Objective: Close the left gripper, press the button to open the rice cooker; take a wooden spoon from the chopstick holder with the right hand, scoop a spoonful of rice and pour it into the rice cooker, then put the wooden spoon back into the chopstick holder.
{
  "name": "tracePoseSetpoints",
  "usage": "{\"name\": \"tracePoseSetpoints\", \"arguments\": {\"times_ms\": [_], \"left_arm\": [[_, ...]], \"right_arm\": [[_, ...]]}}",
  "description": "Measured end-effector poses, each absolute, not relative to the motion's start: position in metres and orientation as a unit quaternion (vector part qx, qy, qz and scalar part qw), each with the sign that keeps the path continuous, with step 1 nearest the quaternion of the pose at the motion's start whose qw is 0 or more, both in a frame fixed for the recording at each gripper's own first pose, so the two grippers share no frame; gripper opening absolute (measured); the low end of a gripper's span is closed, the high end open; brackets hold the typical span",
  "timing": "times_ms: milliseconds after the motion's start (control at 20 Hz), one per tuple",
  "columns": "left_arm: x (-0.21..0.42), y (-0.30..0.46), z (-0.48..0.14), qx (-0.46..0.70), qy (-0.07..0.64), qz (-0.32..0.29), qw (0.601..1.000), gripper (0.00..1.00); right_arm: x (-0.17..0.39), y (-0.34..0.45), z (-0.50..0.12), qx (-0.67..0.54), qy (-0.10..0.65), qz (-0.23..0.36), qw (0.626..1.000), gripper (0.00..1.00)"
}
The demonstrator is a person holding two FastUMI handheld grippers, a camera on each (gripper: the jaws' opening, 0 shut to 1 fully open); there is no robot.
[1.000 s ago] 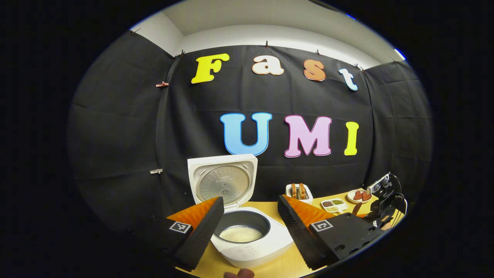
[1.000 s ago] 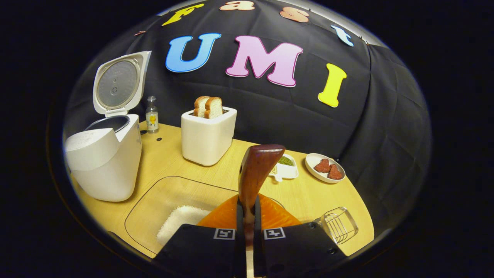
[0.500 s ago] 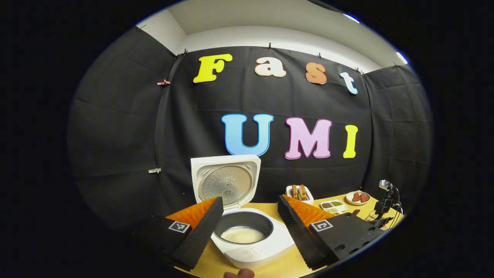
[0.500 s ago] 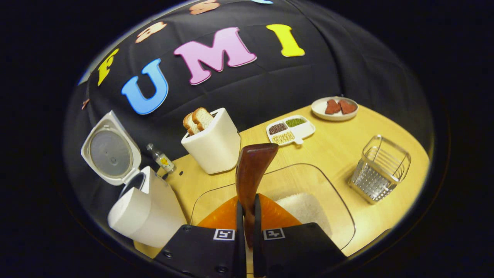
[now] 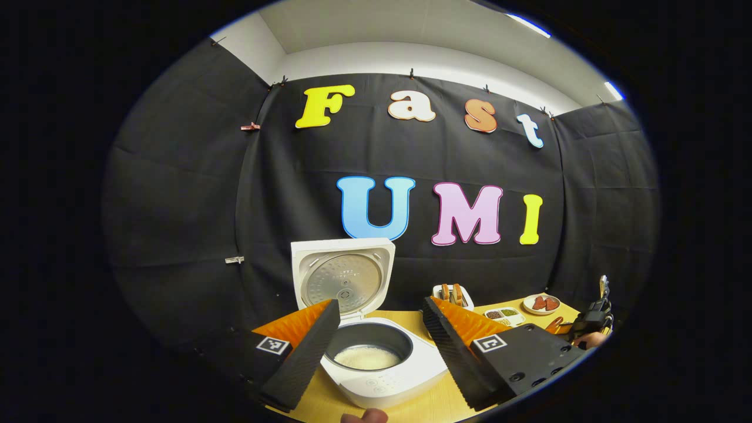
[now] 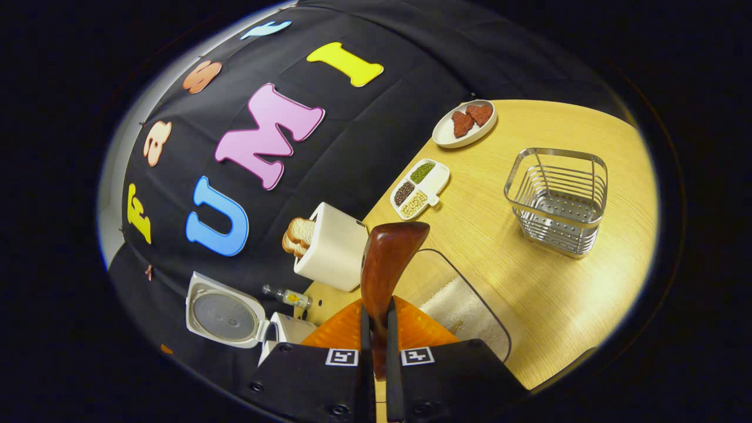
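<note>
Your right claw [image 6: 376,329] is clamping the wooden spoon [image 6: 385,267], left claw [image 5: 376,346] gaping; you're risking clipping the chopstick holder [image 6: 557,200] rim.

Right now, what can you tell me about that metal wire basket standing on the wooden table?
The silver wire basket is a small, roughly square holder with rounded corners. Its walls are thin horizontal wires under a thicker top rim, and its lower part and floor look like perforated sheet metal. It stands upright on the light wooden table, apart from the other things, and nothing can be seen inside it. The dark wooden spoon is clamped in the right gripper, off to one side of it.
</note>
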State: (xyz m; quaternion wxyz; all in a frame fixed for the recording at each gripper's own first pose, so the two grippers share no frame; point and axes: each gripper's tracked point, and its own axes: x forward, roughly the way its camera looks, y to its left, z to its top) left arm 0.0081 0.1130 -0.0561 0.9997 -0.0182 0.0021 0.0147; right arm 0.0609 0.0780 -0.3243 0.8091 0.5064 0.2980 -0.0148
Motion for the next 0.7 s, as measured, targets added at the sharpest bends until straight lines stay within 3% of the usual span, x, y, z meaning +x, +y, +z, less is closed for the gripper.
{"name": "tracePoseSetpoints", "arguments": {"times_ms": [400,700], "left_arm": [[0.000,0.113,-0.058,-0.031,-0.001,0.021,0.999,0.98],[-0.006,0.129,-0.066,-0.042,0.002,0.041,0.998,0.98]], "right_arm": [[0.054,0.053,-0.282,0.610,0.265,-0.012,0.747,0.11],[0.061,0.082,-0.221,0.629,0.251,0.018,0.735,0.12]]}}
